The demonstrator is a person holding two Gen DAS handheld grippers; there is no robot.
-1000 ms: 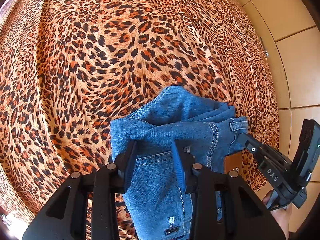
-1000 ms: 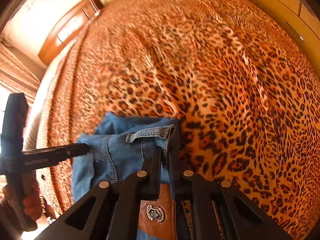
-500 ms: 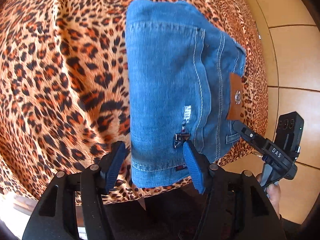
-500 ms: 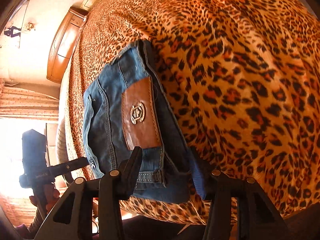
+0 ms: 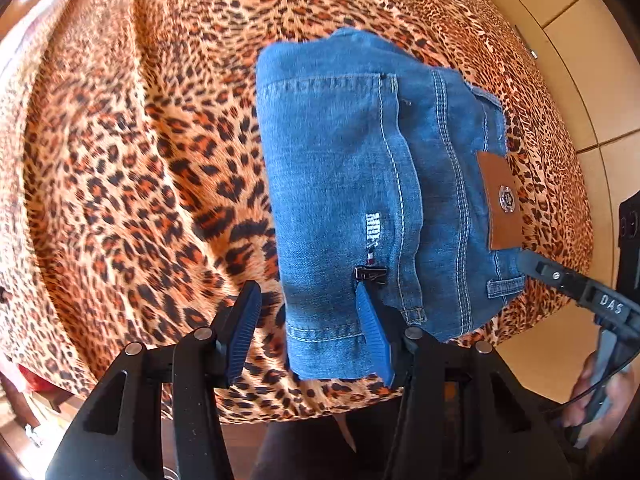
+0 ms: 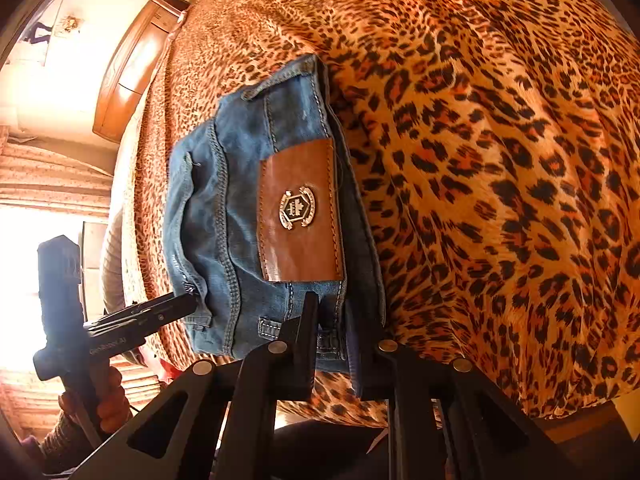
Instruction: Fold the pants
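The blue jeans (image 5: 340, 160) lie folded into a compact block on the leopard-print bed cover (image 5: 140, 160), close to the near edge, with the brown leather patch (image 5: 502, 200) facing up. My left gripper (image 5: 307, 292) points down over the block's near left corner. Its jaws stand apart and are closing slightly, and the pads press on nothing. My right gripper (image 6: 331, 304) is at the waistband end, below the leather patch (image 6: 300, 216). Its jaws are closing to a narrow gap with denim of the jeans (image 6: 224, 200) showing between them, and I see no pinch.
The bed cover (image 6: 500, 160) spreads wide beyond the jeans. A wooden headboard (image 6: 132, 60) and curtains (image 6: 48, 176) are at the far left. Tiled floor (image 5: 600, 80) runs along the bed's right side. A person's hand (image 6: 108, 396) holds the left gripper's handle.
The jeans, held up and bunched a second ago, now lie flat and folded. Both grippers have let go and drawn back toward the bed edge. The right jaws have narrowed since half a second ago.
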